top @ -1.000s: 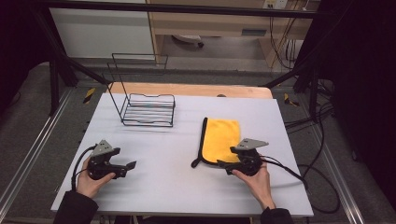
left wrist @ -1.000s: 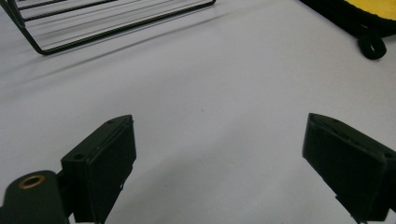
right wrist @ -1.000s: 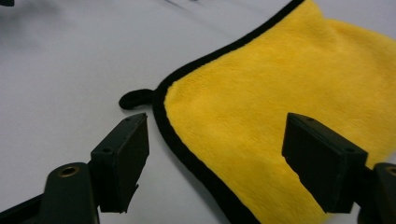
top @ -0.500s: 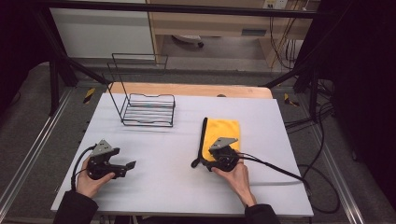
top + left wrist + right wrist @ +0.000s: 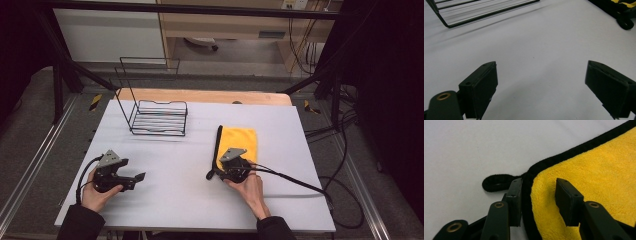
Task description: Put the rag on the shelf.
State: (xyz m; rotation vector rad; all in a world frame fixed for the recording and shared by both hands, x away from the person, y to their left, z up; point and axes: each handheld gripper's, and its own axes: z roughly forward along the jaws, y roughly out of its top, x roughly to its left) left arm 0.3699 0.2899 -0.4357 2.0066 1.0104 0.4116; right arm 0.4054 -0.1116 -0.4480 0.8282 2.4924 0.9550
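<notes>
High view: your left claw (image 5: pixel 136 178) rests on the white surface (image 5: pixel 165 205) at its near left, jaws apart. Your right claw (image 5: pixel 219 173) sits at the near left corner of the yellow fleece cloth with black trim (image 5: pixel 241 141), which lies flat right of centre. A black wire rack (image 5: pixel 159 118) stands at the far left, well apart from both.

Left gripper view: your left claw (image 5: pixel 549 87) is wide open over bare surface (image 5: pixel 534 52), holding nothing.

Right gripper view: your right claw (image 5: pixel 539 200) straddles the cloth's (image 5: pixel 594 172) black hem beside its black hanging loop (image 5: pixel 496 183), jaws partly open, not yet clamped.
</notes>
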